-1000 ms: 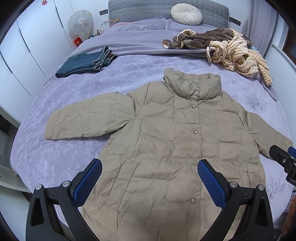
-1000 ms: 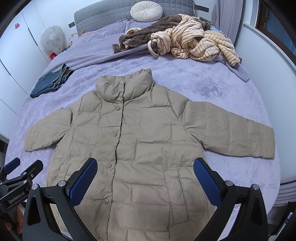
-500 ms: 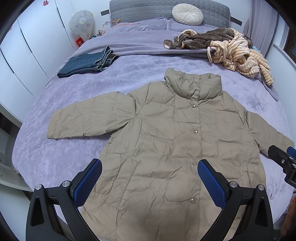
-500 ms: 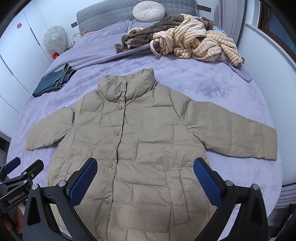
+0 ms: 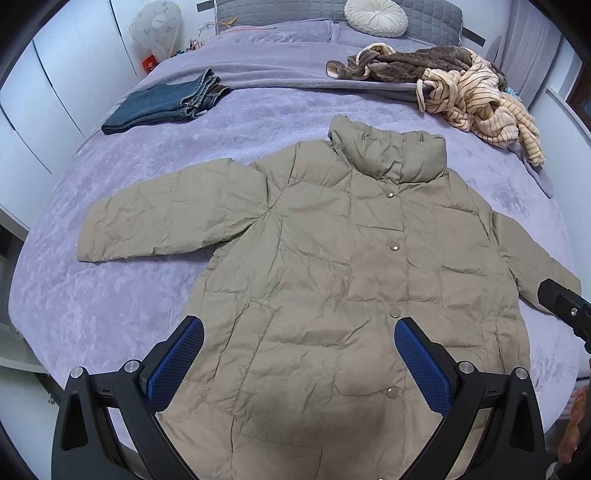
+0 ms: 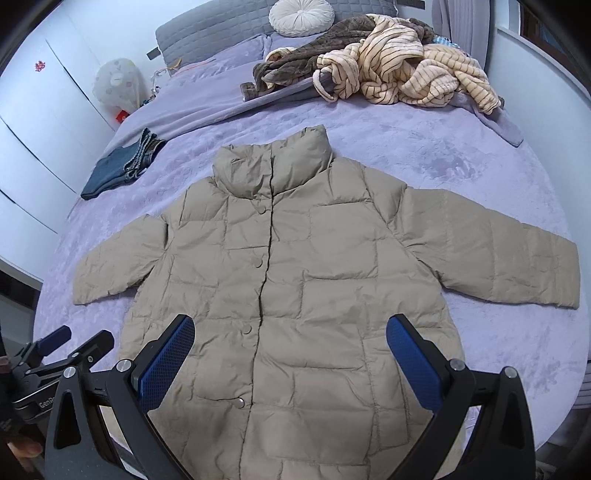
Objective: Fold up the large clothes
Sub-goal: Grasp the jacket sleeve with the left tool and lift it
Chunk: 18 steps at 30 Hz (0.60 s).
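A khaki puffer jacket (image 5: 332,266) lies flat and buttoned on the purple bed, collar at the far end and both sleeves spread out; it also shows in the right wrist view (image 6: 295,277). My left gripper (image 5: 295,332) is open and empty above the jacket's lower left hem. My right gripper (image 6: 290,332) is open and empty above the lower hem. The left gripper also shows at the left edge of the right wrist view (image 6: 62,347). The right gripper's tip shows at the right edge of the left wrist view (image 5: 565,306).
Folded blue jeans (image 5: 162,103) lie at the far left of the bed (image 5: 110,295). A heap of striped and brown clothes (image 5: 461,85) lies at the far right. A round cushion (image 5: 376,16) rests by the headboard. White wardrobes (image 5: 44,74) stand on the left.
Both grippers have drifted slightly forward and lower over the jacket's hem. The jacket has not moved and both grippers stay open.
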Motion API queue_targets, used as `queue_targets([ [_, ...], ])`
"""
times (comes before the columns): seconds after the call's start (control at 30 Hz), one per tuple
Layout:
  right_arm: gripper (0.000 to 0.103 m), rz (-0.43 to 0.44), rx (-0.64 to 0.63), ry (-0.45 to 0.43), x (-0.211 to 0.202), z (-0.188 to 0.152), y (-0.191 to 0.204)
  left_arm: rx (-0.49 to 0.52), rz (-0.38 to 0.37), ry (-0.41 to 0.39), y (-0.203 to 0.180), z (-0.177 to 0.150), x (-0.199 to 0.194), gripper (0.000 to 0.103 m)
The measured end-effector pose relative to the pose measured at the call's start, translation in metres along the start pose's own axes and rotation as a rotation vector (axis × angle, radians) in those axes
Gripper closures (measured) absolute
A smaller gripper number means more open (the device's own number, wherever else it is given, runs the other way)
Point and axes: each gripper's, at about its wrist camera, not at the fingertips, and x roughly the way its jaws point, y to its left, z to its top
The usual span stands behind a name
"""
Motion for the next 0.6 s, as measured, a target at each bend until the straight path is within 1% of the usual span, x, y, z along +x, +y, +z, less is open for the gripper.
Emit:
queue_targets([
  [0.03,0.0,0.017,0.007,0.006,0.002,-0.003,-0.003,-0.006,-0.011,0.013,0.006,0.0,0.006,0.0],
  [0.17,0.0,0.06,0.031,0.03,0.022,-0.008,0.013,-0.041,-0.08,0.075,0.038,0.002,0.035,0.0],
  [0.33,0.0,0.096,0.052,0.103,0.053,-0.018,0.049,-0.109,-0.111,0.087,0.096,0.009,0.07,0.0],
  [0.4,0.0,0.091,0.049,0.157,0.071,-0.02,0.07,-0.166,-0.142,0.093,0.128,0.013,0.088,0.0],
  [0.5,0.0,0.127,0.057,0.198,0.095,-0.026,0.097,-0.276,-0.212,0.098,0.183,0.018,0.121,0.0],
  [0.53,0.0,0.136,0.055,0.213,0.103,-0.029,0.105,-0.322,-0.23,0.096,0.203,0.02,0.133,0.0],
  [0.6,0.0,0.147,0.041,0.239,0.119,-0.033,0.122,-0.424,-0.298,0.083,0.242,0.021,0.158,0.0],
])
